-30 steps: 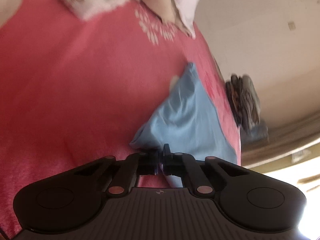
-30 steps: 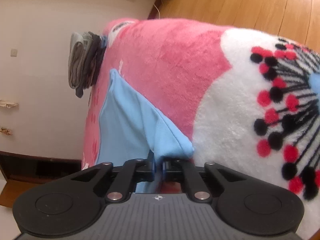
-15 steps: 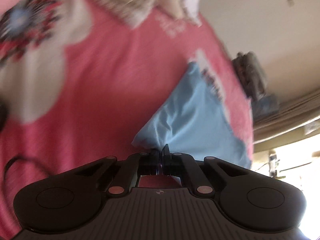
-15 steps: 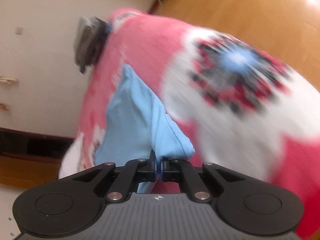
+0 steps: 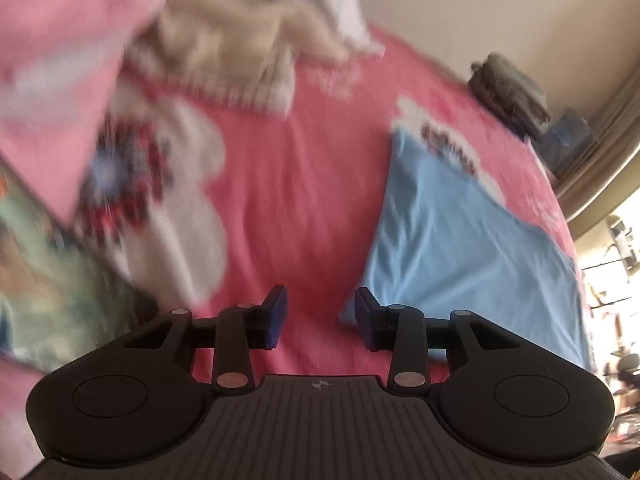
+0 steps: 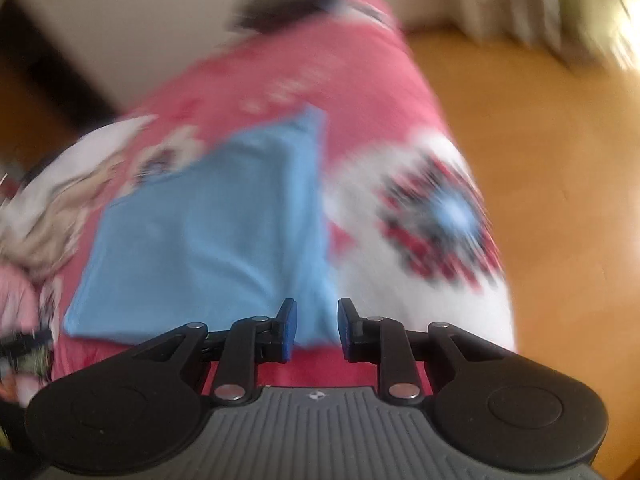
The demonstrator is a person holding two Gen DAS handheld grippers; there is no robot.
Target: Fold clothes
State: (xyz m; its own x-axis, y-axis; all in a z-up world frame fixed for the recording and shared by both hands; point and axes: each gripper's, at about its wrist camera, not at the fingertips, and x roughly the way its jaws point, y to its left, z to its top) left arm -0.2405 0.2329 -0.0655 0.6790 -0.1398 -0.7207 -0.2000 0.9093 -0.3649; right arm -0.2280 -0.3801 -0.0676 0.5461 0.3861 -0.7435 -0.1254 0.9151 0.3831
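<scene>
A light blue garment (image 5: 460, 236) lies flat on the pink blanket (image 5: 304, 184); it also shows in the right wrist view (image 6: 208, 232), folded into a rough rectangle. My left gripper (image 5: 321, 312) is open and empty, with the garment's near corner just by its right finger. My right gripper (image 6: 317, 322) is open, with the garment's near corner lying between and below its fingers, not gripped. Both views are blurred by motion.
A heap of beige and white clothes (image 5: 248, 40) lies at the far end of the bed. A stack of dark folded clothes (image 5: 508, 92) sits at the far right corner. The blanket has a white flower pattern (image 6: 436, 216). The wooden floor (image 6: 560, 160) lies beyond the bed's edge.
Both grippers were shut on corners of the blue garment; now both are open and the garment lies released on the blanket. Both cameras have swung.
</scene>
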